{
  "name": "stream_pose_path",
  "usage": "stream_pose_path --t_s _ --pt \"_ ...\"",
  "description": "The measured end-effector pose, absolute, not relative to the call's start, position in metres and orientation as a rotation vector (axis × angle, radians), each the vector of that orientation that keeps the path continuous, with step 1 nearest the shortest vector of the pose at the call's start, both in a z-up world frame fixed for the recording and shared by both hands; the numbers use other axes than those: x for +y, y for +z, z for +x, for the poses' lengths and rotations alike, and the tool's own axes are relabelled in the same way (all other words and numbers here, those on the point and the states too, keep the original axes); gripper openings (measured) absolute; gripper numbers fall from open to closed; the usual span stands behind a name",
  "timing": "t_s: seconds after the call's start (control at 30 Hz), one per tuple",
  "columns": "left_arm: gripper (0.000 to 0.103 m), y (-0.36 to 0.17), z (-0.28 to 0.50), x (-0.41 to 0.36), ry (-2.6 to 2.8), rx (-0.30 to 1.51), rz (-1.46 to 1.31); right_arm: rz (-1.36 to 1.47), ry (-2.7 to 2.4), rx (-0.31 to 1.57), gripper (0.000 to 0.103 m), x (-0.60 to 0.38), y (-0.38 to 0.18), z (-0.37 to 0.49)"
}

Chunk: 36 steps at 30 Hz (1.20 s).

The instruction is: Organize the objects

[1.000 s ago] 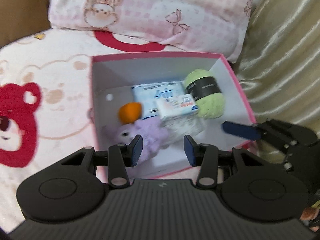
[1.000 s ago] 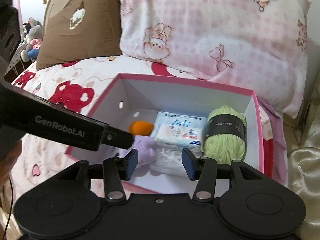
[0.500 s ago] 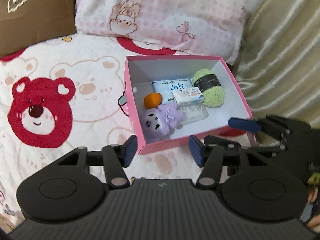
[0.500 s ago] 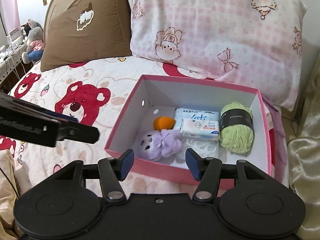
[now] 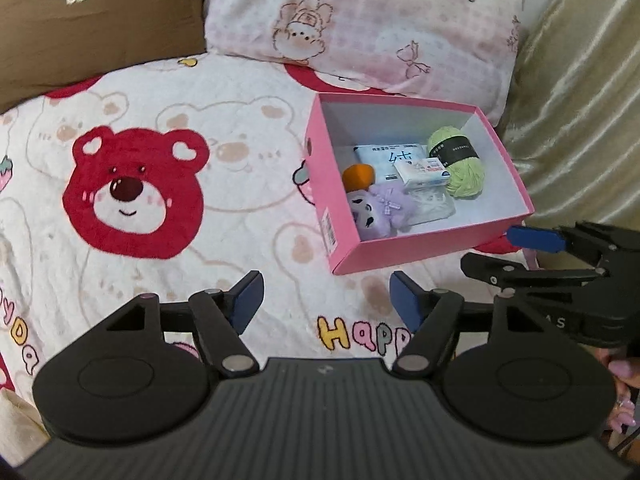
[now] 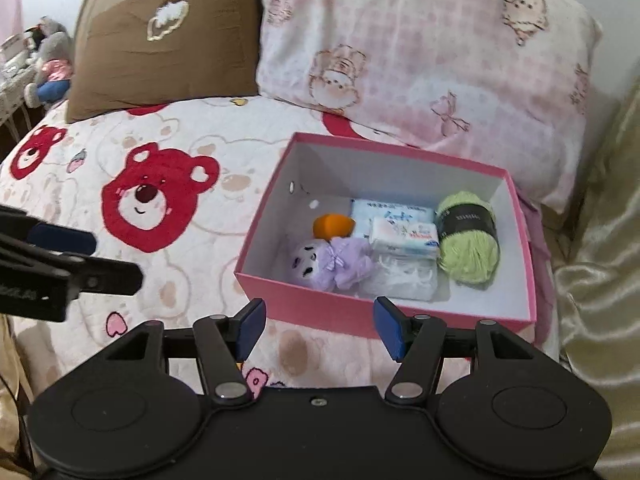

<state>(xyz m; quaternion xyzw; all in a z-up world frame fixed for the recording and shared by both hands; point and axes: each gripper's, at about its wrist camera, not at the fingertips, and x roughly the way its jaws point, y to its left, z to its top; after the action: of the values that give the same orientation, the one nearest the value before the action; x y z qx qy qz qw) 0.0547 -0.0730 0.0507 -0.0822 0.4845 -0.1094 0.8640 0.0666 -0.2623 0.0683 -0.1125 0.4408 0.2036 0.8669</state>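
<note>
A pink box sits on the bear-print bedspread. In it lie a purple plush toy, an orange object, a light blue packet, a small white packet, a clear bag and a green yarn ball. My left gripper is open and empty, over the bedspread left of the box. My right gripper is open and empty, just before the box's near wall.
A pink checked pillow lies behind the box, a brown pillow to its left. Shiny beige fabric is on the right. A stuffed toy sits far left.
Both grippers have pulled back and up from inside the box, so it looks smaller. The left gripper has also shifted left. Both have opened wider. The box's contents have not moved.
</note>
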Motion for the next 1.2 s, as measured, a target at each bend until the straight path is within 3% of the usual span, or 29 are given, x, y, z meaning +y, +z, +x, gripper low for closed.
stream_pose_path --t_s 0.67,0.77,0.93,1.2 --pt "0.086 0.036 0.037 -0.033 -0.097 1.019 -0.123 -0.218 0.235 0.888 0.079 -0.245 0.073 0.036" --pt "0.091 0.031 0.034 -0.031 -0.1 1.027 -0.122 -0.199 0.229 0.892 0.087 -0.246 0.073 0.033" --pt "0.1 0.024 0.031 -0.028 -0.12 1.034 -0.137 -0.179 0.221 0.913 0.094 -0.248 0.064 0.028" --pt "0.103 0.016 0.03 -0.02 -0.06 1.069 -0.107 -0.179 0.204 0.918 0.094 -0.246 0.059 0.021"
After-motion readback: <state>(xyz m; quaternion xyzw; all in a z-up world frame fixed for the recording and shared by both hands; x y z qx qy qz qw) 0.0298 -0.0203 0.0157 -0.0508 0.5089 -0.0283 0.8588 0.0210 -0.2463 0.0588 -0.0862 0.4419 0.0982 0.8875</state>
